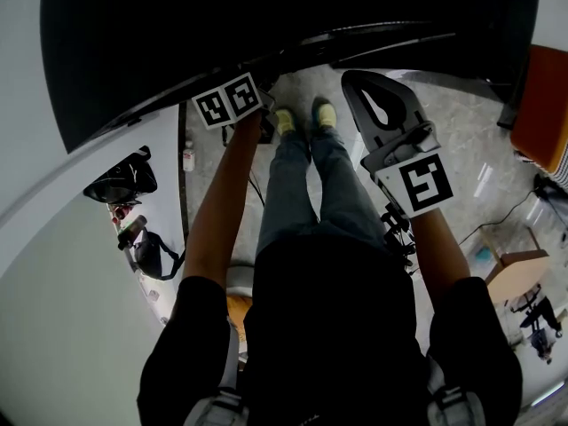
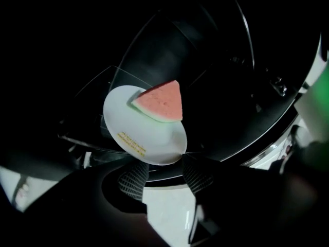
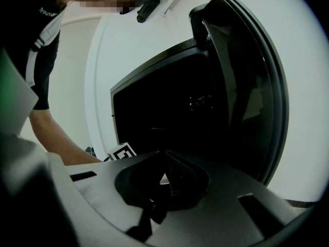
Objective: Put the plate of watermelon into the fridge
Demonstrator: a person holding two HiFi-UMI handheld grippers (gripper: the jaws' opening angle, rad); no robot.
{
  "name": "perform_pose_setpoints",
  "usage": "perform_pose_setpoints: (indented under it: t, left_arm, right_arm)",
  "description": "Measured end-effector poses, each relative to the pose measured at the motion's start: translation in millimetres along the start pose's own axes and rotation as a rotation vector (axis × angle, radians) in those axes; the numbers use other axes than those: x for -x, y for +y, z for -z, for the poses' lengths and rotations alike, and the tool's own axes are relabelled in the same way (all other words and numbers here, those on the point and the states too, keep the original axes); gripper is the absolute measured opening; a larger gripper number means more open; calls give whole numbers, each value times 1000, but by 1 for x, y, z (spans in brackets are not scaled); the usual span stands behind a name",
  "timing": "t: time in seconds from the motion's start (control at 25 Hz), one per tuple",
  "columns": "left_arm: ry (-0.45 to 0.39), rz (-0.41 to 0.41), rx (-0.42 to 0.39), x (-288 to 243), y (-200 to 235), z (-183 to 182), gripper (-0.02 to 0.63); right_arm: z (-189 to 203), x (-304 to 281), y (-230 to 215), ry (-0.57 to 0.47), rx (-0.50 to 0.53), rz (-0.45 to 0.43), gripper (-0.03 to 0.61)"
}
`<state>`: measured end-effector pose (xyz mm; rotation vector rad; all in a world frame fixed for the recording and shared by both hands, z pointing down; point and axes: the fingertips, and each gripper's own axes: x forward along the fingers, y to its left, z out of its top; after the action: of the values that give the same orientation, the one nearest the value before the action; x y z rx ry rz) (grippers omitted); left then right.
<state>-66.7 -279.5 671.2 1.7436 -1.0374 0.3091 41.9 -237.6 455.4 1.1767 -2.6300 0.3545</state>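
Your left tongs (image 2: 165,175) are spread, with nothing pinched between them. The white plate (image 2: 149,138) lies just beyond their tips, its near rim over the gap between the two ribbed pads (image 2: 132,179). I cannot tell whether the pads touch that rim.

The plate sits inside the dark fridge (image 3: 164,107), resting on a glass shelf (image 2: 87,140). On it lies one wedge of watermelon (image 2: 162,103), red flesh up and pale green rind toward the near side. The wedge is on the far right part of the plate and points to the right. A line of small yellow print runs along the plate's near left rim, too small to read. The rest of the plate is bare, and the fridge around it is too dark to show anything else.

Your right tongs (image 3: 164,161) are pressed together and hold nothing. They point at the open fridge from outside, with the fridge door (image 3: 252,86) swung out on the right. From there, the left marker cube (image 3: 122,152) shows low at the near left edge of the opening, at the end of your bare forearm (image 3: 56,138).

From your head, both arms reach forward on either side of your legs (image 1: 306,185). The right tongs are over the pale stone floor (image 1: 461,140).
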Motion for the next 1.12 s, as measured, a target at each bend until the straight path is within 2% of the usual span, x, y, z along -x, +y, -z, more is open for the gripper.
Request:
perform_pose_setpoints:
  t: [0.08,0.24,0.32,0.44,0.48,0.52,0.56,0.6,0.68,0.8,0.92,1.12]
  left_arm:
    - [18,-31,-7,0,8,-2,214]
    - [23,-61,3,-1,4,-3,224]
    - [11,-61,-31,2,-2,-1,243]
    - [0,-95,-129,15,-6,5,243]
    - [-10,-122,-168,20,-6,5,210]
    - [-26,-153,-205,25,-5,4,147]
    - [-45,-181,-241,29,-4,1,54]
    - [-62,-203,-273,31,-2,-3,15]
    - [-69,-216,-305,29,0,-9,15]
    - [-65,-190,-282,24,-5,-14,14]
    - [-32,-175,-288,21,-12,-7,14]
    - [7,-202,-329,14,-5,-3,12]
  right_arm:
    - [-1,0,0,-3,4,1,12]
    - [-4,6,-3,-6,-2,4,12]
    - [-3,8,-3,-6,-3,0,12]
    - [-3,9,-1,-8,-5,-7,12]
    - [-3,9,-1,-10,-7,-9,12]
    - [-4,9,0,-11,-7,-11,12]
    - [-4,9,0,-11,-5,-15,12]
    - [-4,9,1,-10,-2,-18,12]
    - [-5,7,2,-11,4,-24,12]
    - [-5,9,2,-13,9,-28,12]
    - [-6,14,0,-12,14,-28,12]
    - [-6,17,-1,-7,22,-31,12]
